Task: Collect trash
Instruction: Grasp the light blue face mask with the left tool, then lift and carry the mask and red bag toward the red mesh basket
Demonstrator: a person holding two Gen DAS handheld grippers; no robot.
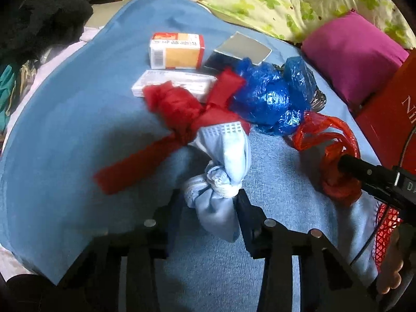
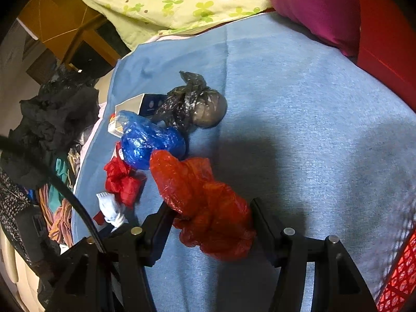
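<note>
Red mesh basket point(image 2: 400, 280) cut off at frame corner. Flat white carton point(image 1: 166, 84) partly hidden under crumpled red ribbon point(image 1: 179, 109); label text unreadable.

a home bedroom: clover-print quilt point(image 1: 273, 2), magenta pillow point(image 1: 348, 57), heaped clothes point(image 2: 52, 130).

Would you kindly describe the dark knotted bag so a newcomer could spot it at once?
Start at the blue blanket covering the bed and find the trash pile on it. Behind the blue plastic bag lies the grey-black bag. It alone is dark, tied in a knot with a round bulge.
</note>
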